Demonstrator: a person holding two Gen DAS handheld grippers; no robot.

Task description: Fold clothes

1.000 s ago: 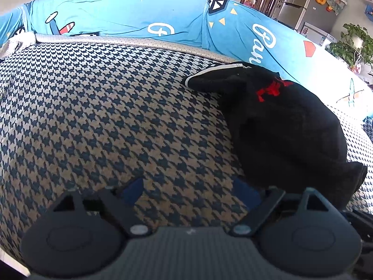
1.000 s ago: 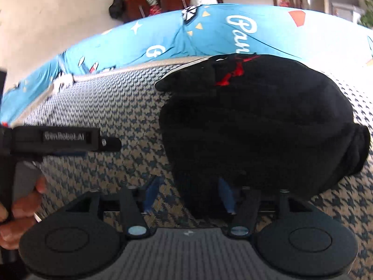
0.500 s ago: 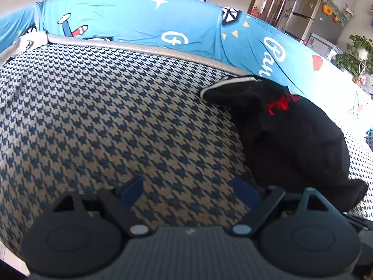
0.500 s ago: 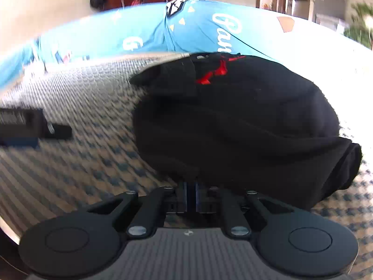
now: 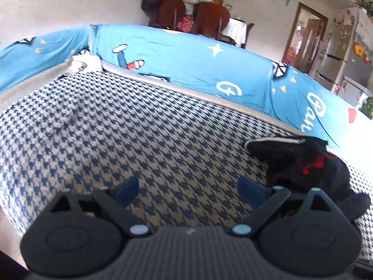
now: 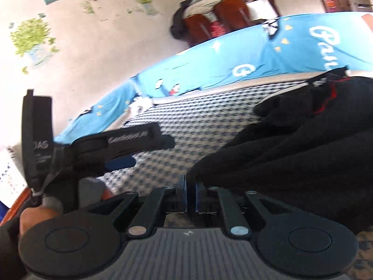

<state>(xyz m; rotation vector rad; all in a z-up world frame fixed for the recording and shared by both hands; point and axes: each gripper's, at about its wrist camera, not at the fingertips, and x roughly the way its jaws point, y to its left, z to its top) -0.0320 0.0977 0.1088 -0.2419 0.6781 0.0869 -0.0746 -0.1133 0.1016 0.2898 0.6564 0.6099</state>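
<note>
Compared with the earlier frames, both wrist views are tilting upward, so more of the wall and the wooden chairs (image 5: 200, 16) behind the sofa is showing, and the black garment (image 5: 310, 165) is sitting further toward the right edge of the left wrist view. The left tool (image 5: 187, 187) is hovering released over the houndstooth cover (image 5: 139, 135), its jaws widening further with only bare cover between the blue pads (image 5: 127, 187); a second ago they were slightly narrower. The right tool (image 6: 190, 192), half open a second ago, is now nearly clenched, its jaws easing apart slightly, and the dark edge of the black garment (image 6: 303, 154) appears pinched between its pads (image 6: 183, 190), though blur is making the contact hard to confirm. The garment is lying on the houndstooth cover, in front of the blue cartoon-print sheet (image 5: 186, 65) that is draping the backrest, with red trim near its collar. In the right wrist view the left tool (image 6: 121, 161) is appearing to the left of the garment, with a hand (image 6: 35, 214) gripping its handle. The garment's right side is cut off in both views.
</note>
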